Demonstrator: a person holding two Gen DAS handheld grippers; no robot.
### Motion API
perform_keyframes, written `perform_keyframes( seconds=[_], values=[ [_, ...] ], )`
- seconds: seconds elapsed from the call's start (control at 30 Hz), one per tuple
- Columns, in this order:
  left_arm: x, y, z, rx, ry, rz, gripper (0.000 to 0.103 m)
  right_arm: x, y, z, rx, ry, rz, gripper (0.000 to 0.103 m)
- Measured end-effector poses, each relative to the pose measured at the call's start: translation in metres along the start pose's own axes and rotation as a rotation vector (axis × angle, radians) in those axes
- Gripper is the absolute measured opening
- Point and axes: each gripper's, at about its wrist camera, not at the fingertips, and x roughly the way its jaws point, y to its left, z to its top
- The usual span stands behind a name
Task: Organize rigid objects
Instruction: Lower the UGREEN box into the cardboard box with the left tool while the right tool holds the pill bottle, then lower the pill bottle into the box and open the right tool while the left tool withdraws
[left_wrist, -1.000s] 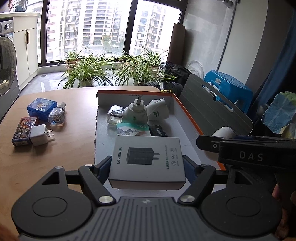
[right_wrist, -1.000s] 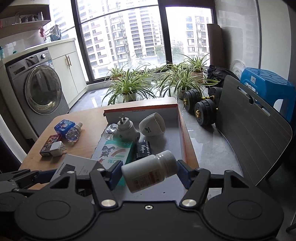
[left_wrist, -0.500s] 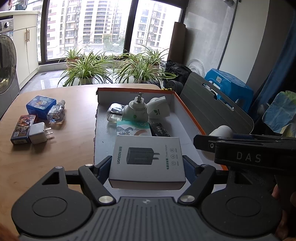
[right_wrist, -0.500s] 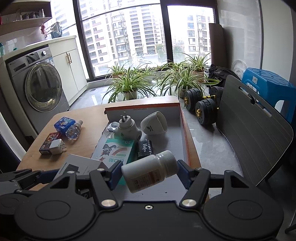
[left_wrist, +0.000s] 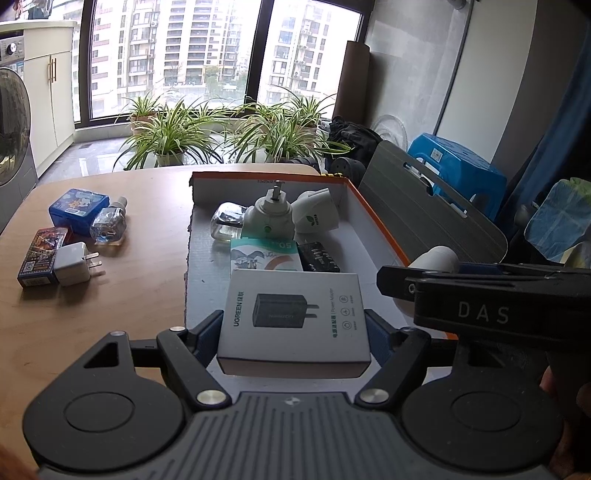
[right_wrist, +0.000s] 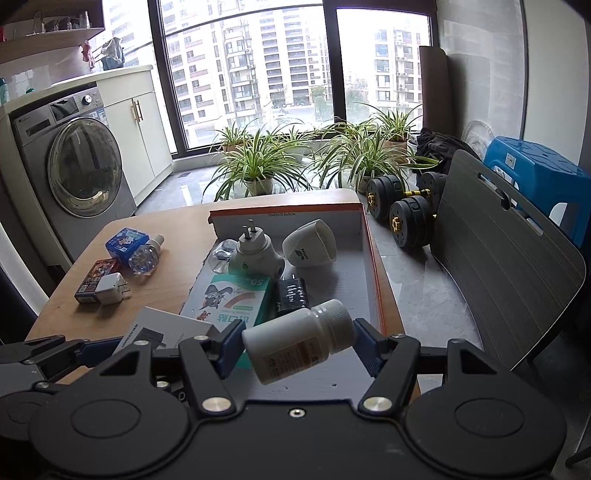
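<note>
1. My left gripper (left_wrist: 294, 334) is clamped on the white UGREEN charger box (left_wrist: 293, 319), held over the near end of the orange-edged tray (left_wrist: 376, 221).
2. My right gripper (right_wrist: 291, 347) pinches a white pill bottle (right_wrist: 299, 341), tilted, also above the tray's near end.
3. Only the right view shows the bottle's label; the left view catches just its cap beside the tray's right rim.
4. Left of the tray on the table (left_wrist: 147, 280) lie a white wall charger (left_wrist: 75, 263), a clear bottle (left_wrist: 109, 225) and a blue box (left_wrist: 77, 210).
5. Inside the tray's far end, I see a white plug adapter (right_wrist: 255, 251).
</note>
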Motion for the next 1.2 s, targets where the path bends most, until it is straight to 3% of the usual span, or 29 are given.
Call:
perform_keyframes(
  seconds=[1.2],
  values=[
    [0.0019,0.0049,-0.0001,-0.004,0.009,0.011,0.075,0.0055,0.0004,-0.0029,-0.018,0.022,-0.020,0.077]
  ],
)
